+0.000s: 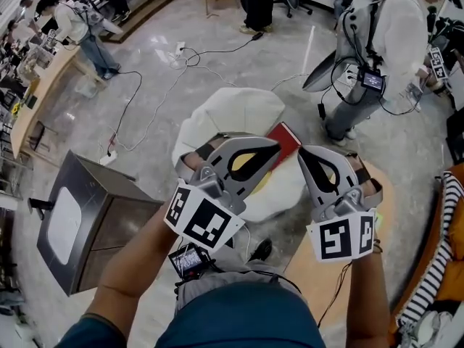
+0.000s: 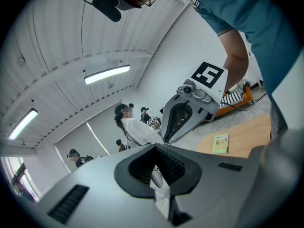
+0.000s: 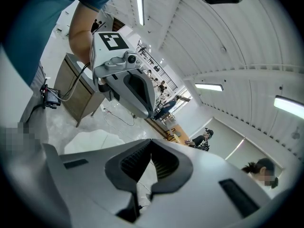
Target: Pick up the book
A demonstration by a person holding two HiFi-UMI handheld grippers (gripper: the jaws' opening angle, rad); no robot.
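A red book [image 1: 286,138] lies tilted on a white cushion [image 1: 232,114], just beyond the tips of both grippers in the head view. My left gripper [image 1: 274,149] is shut and its tip overlaps the book's near edge; I cannot tell whether it touches. My right gripper [image 1: 304,153] is shut beside it, to the right of the book. In the left gripper view the jaws [image 2: 156,169] are closed with nothing between them, and the right gripper [image 2: 190,109] shows ahead. The right gripper view shows closed, empty jaws [image 3: 151,174] and the left gripper [image 3: 128,87]. Neither gripper view shows the red book.
A wooden table [image 1: 319,263] lies under my right hand, with a small green booklet [image 2: 220,143] on it. A metal cabinet [image 1: 94,223] stands at the left. Cables [image 1: 145,107] trail over the marble floor. A person in white [image 1: 377,56] stands at the far right, others at desks far left.
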